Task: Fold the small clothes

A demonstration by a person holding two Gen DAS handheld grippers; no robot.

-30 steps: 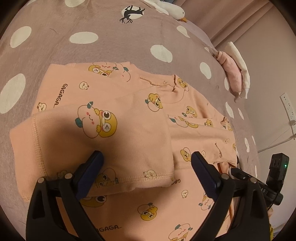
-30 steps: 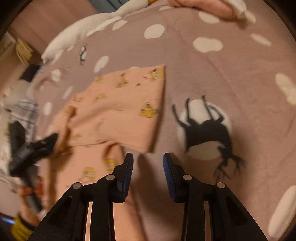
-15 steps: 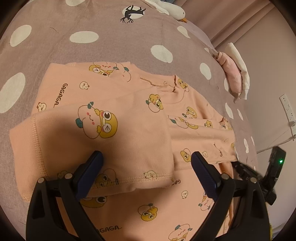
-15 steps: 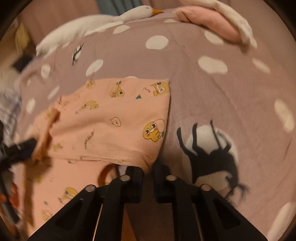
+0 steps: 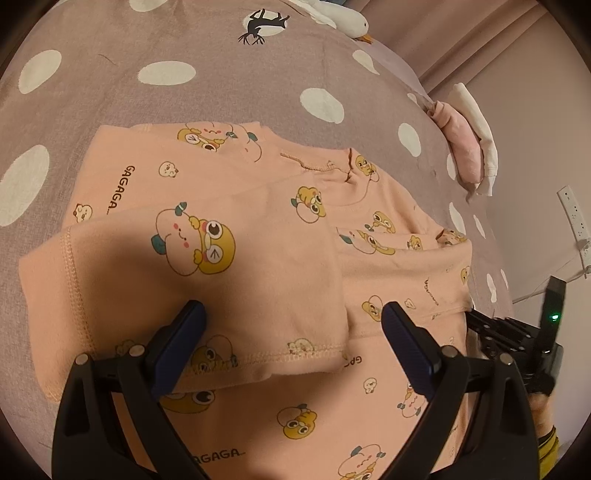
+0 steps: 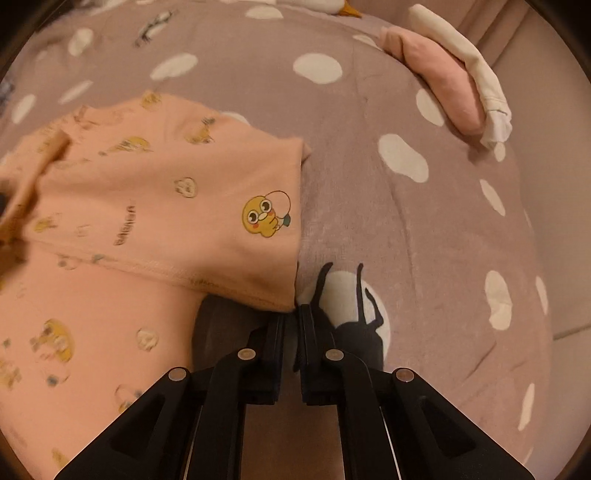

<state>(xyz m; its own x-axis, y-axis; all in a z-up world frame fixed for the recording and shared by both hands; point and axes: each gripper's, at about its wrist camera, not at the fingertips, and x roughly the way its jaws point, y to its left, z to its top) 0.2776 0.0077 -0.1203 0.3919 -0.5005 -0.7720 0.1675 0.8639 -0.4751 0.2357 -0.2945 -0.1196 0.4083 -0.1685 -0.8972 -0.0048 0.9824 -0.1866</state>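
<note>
1. The right gripper (image 6: 291, 325), a black two-finger tool at the bottom centre of the right wrist view, has its jaws pressed almost together, and the corner of a folded sleeve hem sits right at their tips; it looks pinched there, probably so the sleeve can be drawn across the body.
2. The left gripper (image 5: 291, 332), black with dark blue pads, stands wide apart low in the left wrist view and holds nothing. Its left pad rests at the other folded sleeve, which reads as pinning that fold flat while the other hand works.
3. The peach cotton child's top printed with yellow cartoon ducks (image 5: 258, 229) lies flat on the mauve bedspread with white spots (image 5: 166, 74), filling the middle and lower part of the left wrist view, neckline toward the upper right.
4. A folded pile of pink and white cloth (image 6: 454, 81) sits well apart at the upper right of the right wrist view, likely finished pieces kept clear of the working area.
5. A white goose plush toy (image 5: 347, 20) lies at the top edge.
</note>
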